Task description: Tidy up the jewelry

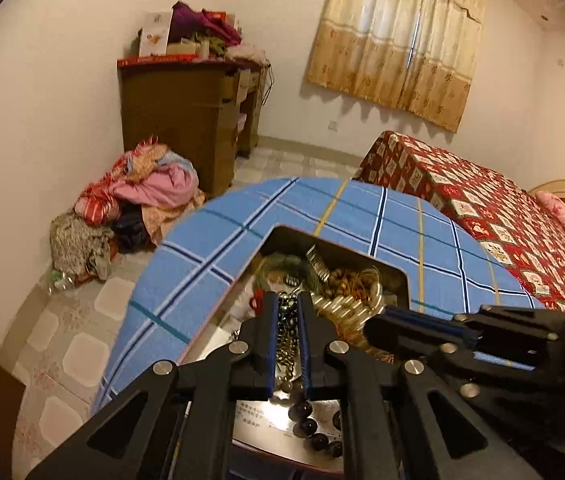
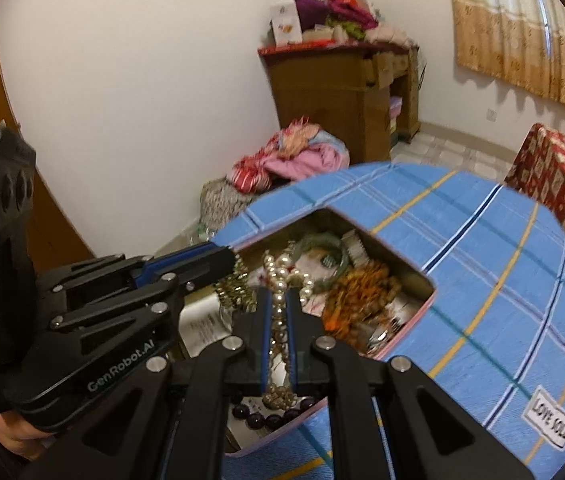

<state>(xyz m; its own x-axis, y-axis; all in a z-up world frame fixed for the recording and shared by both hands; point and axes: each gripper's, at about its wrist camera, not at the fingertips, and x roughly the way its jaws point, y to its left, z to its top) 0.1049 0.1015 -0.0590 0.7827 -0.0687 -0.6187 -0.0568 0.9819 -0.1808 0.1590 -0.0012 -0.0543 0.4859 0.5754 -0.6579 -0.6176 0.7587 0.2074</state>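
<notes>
A jumble of beads [image 2: 362,292] and a green bangle [image 2: 322,246] is crowding the open box [image 2: 422,304] on the blue checked cloth [image 2: 482,260]. A pearl strand [image 2: 278,300], running twelve to six, is being pinched by the right gripper [image 2: 278,296]; a dark metallic chain [image 1: 287,332], likewise lengthwise, is being clamped by the left gripper [image 1: 287,300].

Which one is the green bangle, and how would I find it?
Find the blue checked cloth, then the open box of jewelry lying on it. At the box's far end lies the green bangle, beyond the pearl strand and left of the orange beads. It is the only smooth, solid ring; the others are beaded.
</notes>
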